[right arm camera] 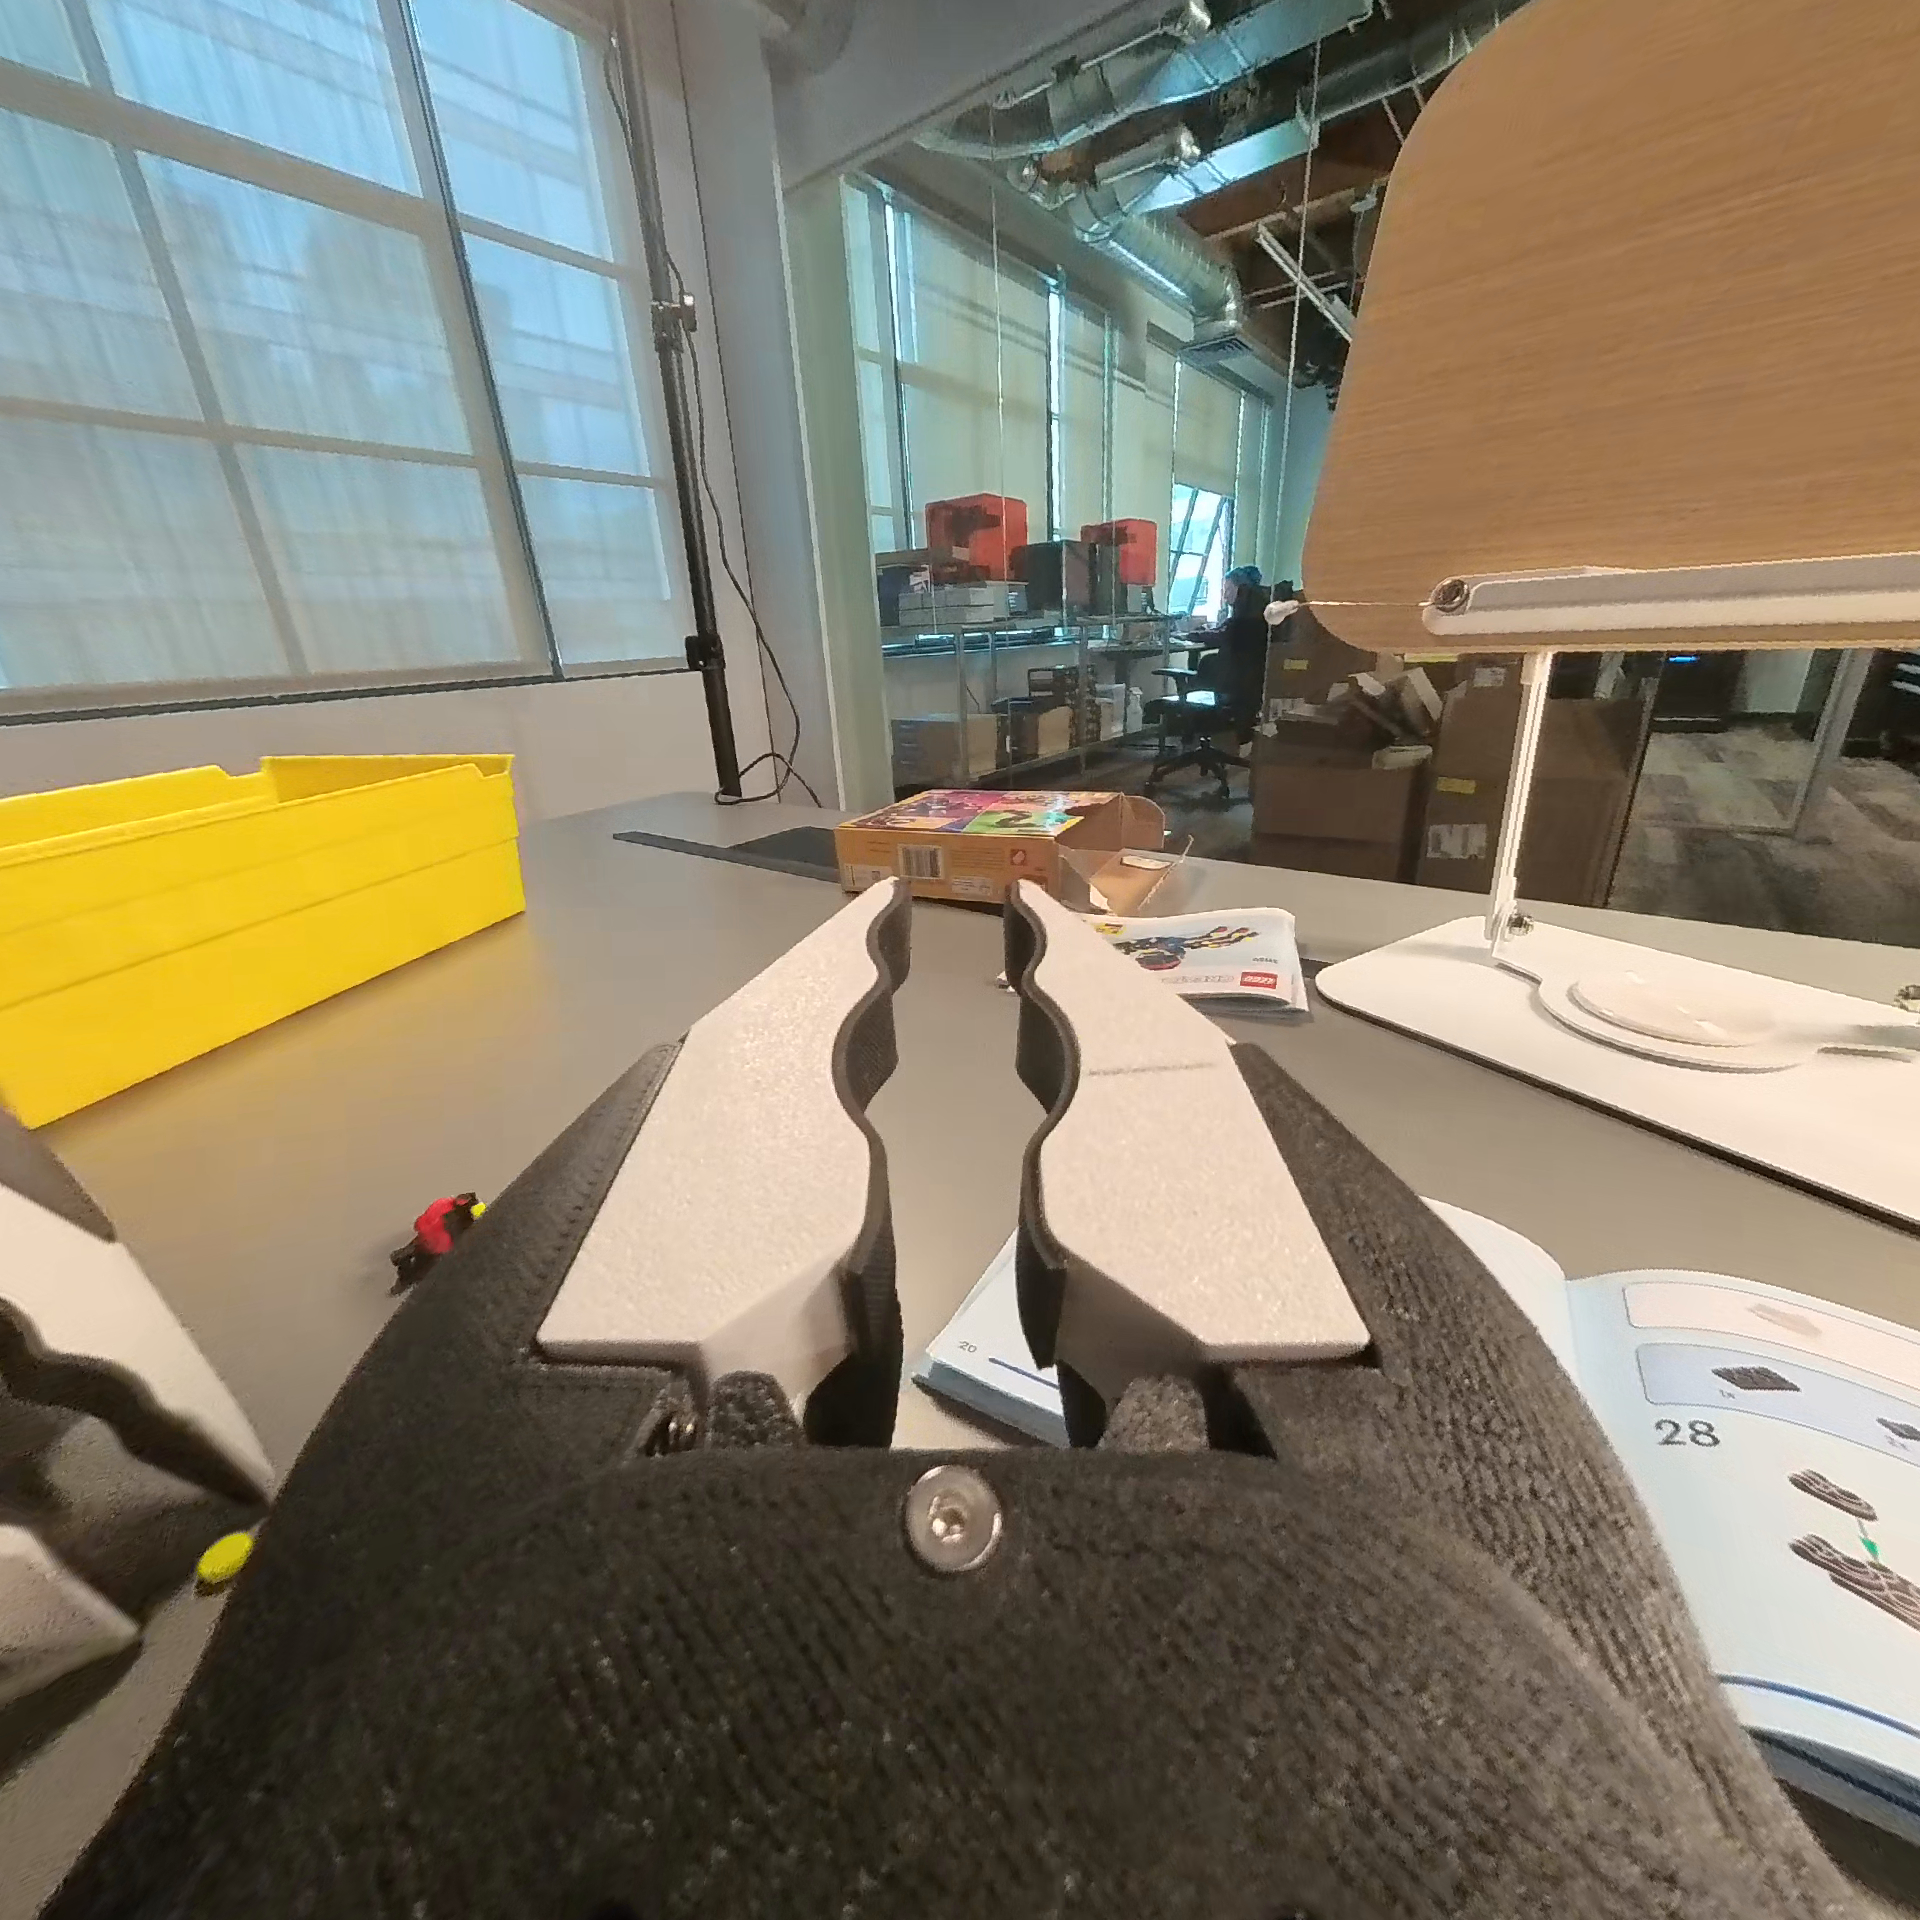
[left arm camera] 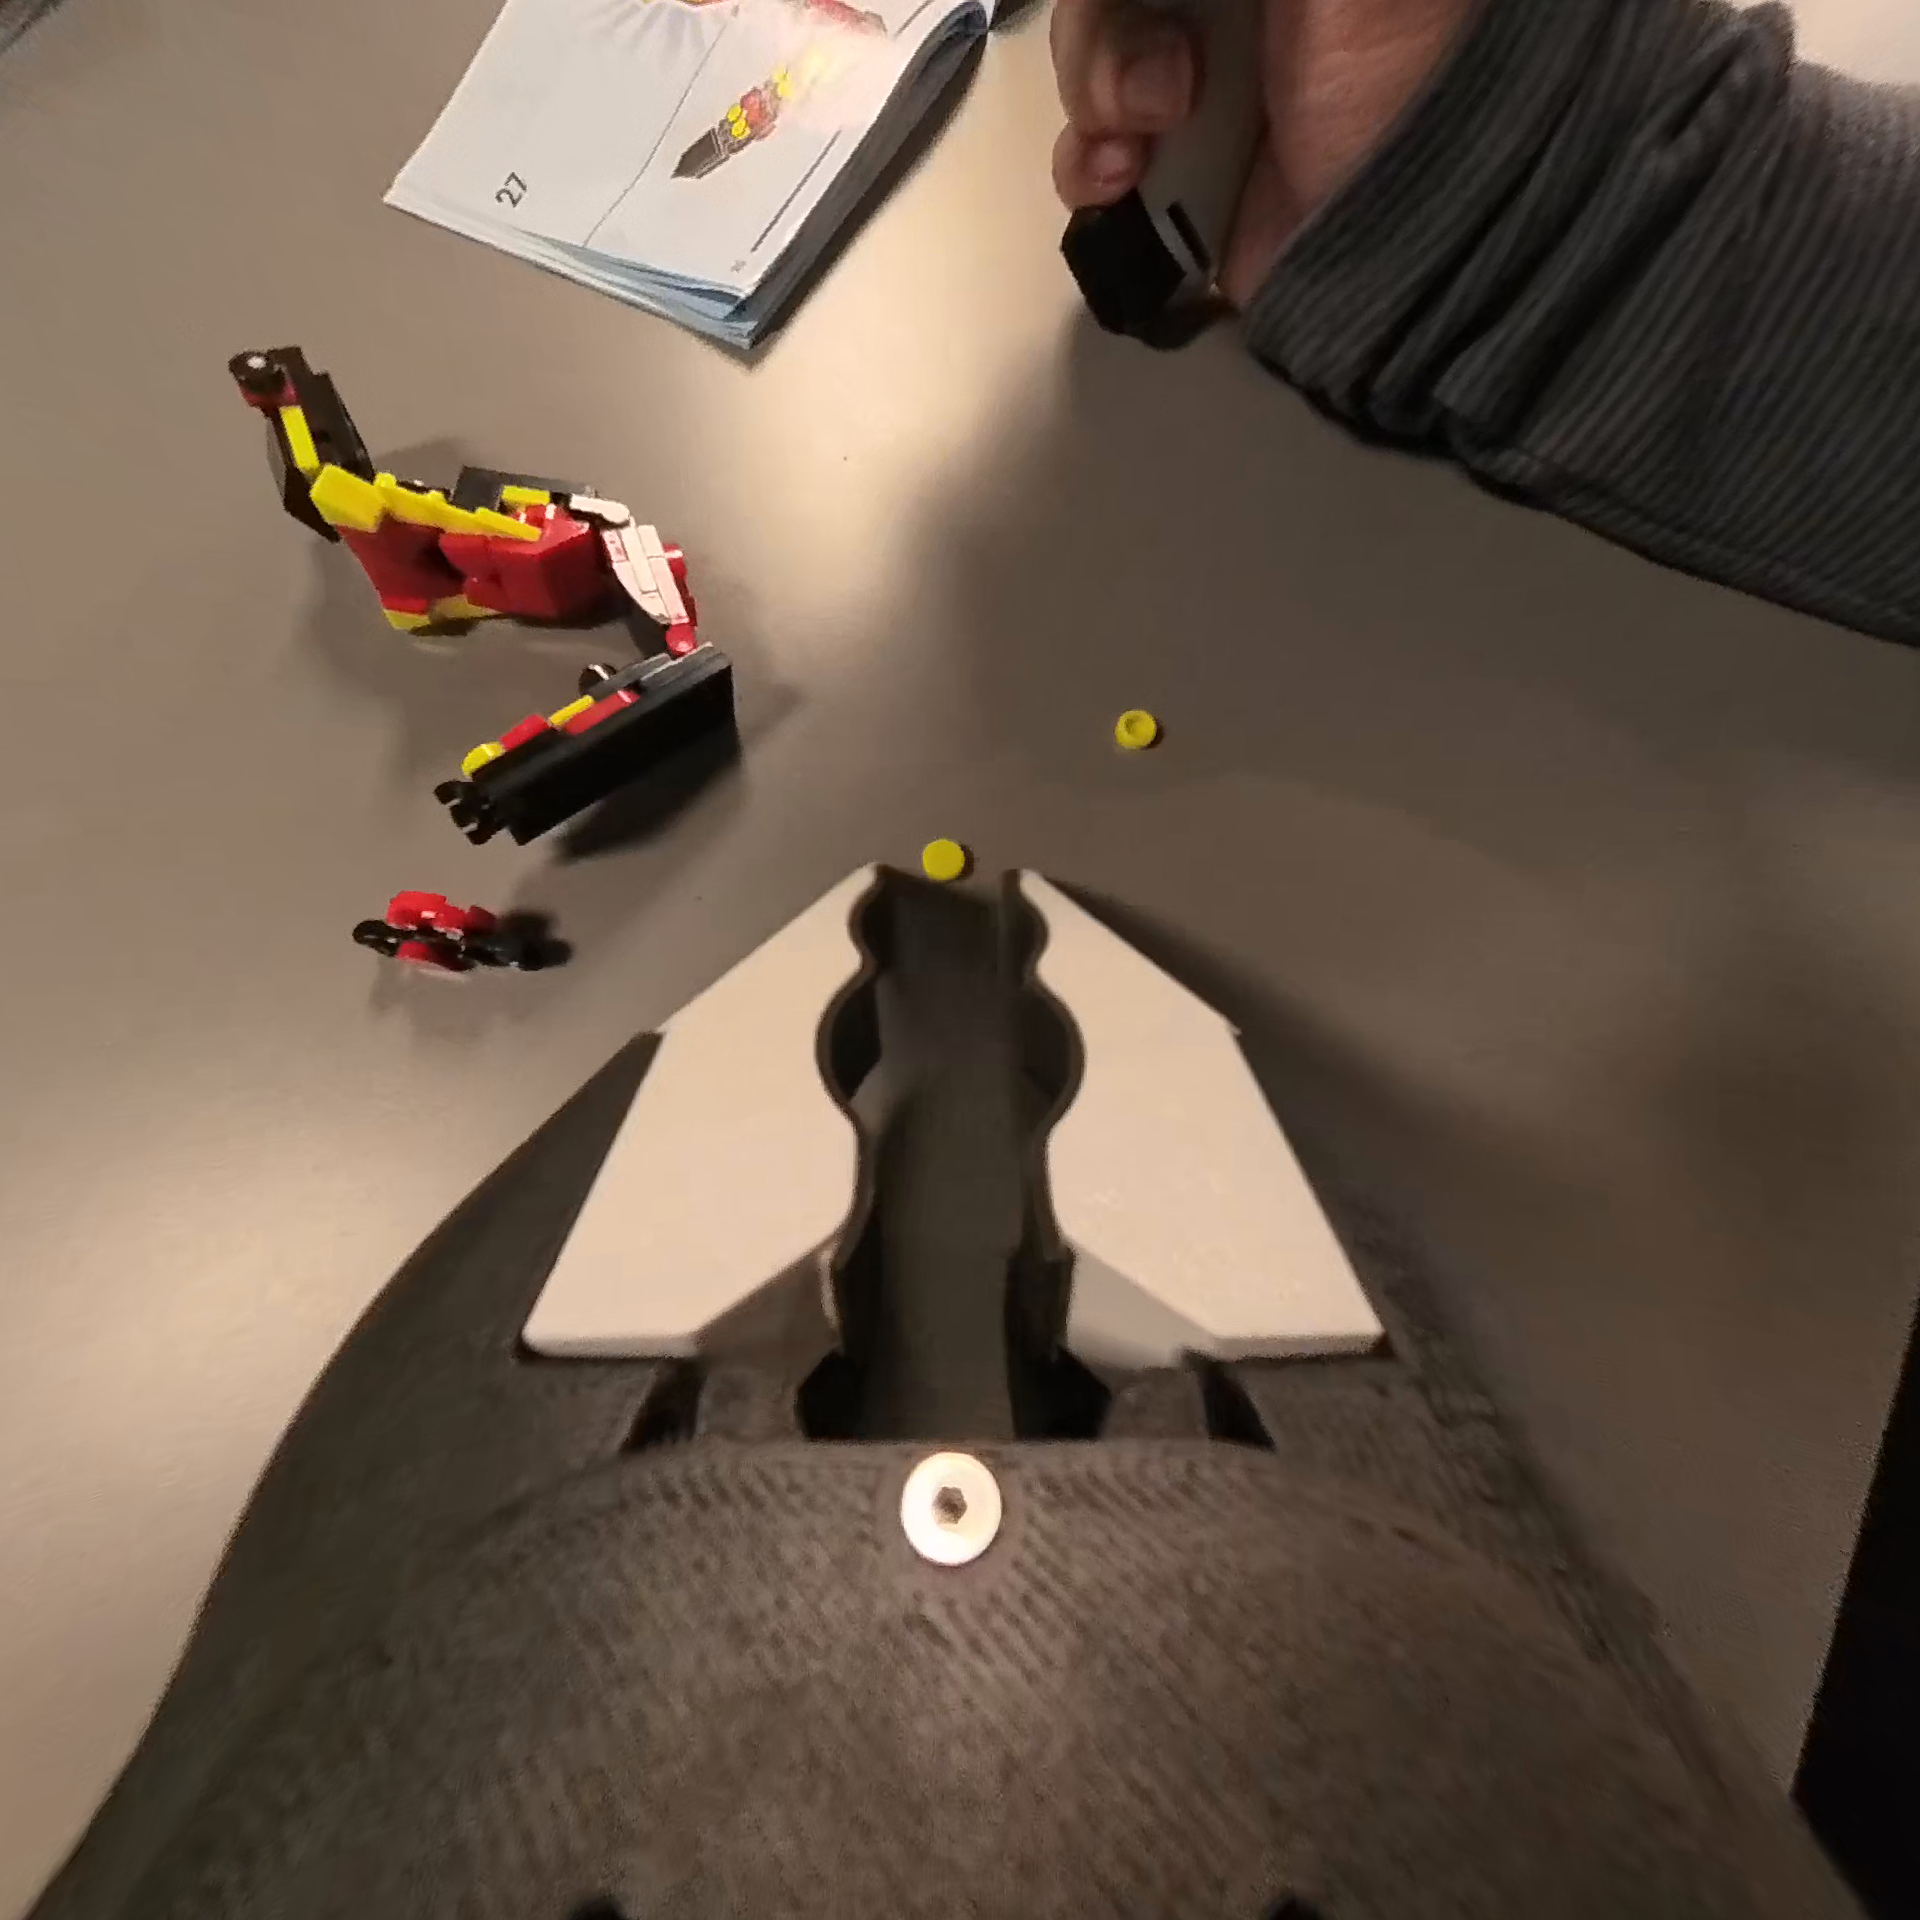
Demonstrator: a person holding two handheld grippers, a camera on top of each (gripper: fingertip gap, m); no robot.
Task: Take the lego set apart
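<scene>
The red, yellow and black lego model [left arm camera: 468,540] lies on the grey table [left arm camera: 1351,935] at the left, with a black section [left arm camera: 613,748] beside it. A small red and black piece [left arm camera: 447,932] lies nearer; it also shows in the right wrist view [right arm camera: 442,1226]. My left gripper [left arm camera: 951,878] is open and holds nothing. A yellow round stud [left arm camera: 942,859] lies on the table just beyond its tips and shows in the right wrist view too [right arm camera: 227,1555]. A second yellow round piece [left arm camera: 1137,728] lies farther right. My right gripper [right arm camera: 956,902] is open and empty above the table.
An open instruction booklet [left arm camera: 707,135] lies beyond the model and also shows under my right gripper [right arm camera: 1714,1455]. A hand [left arm camera: 1143,94] in a grey sleeve grips a black handle at top right. A yellow bin [right arm camera: 260,914], a cardboard box [right arm camera: 977,842], another booklet [right arm camera: 1205,951] and a white lamp base [right arm camera: 1662,1018] stand farther off. Spacing between my two grippers at the tips: around 20 centimetres.
</scene>
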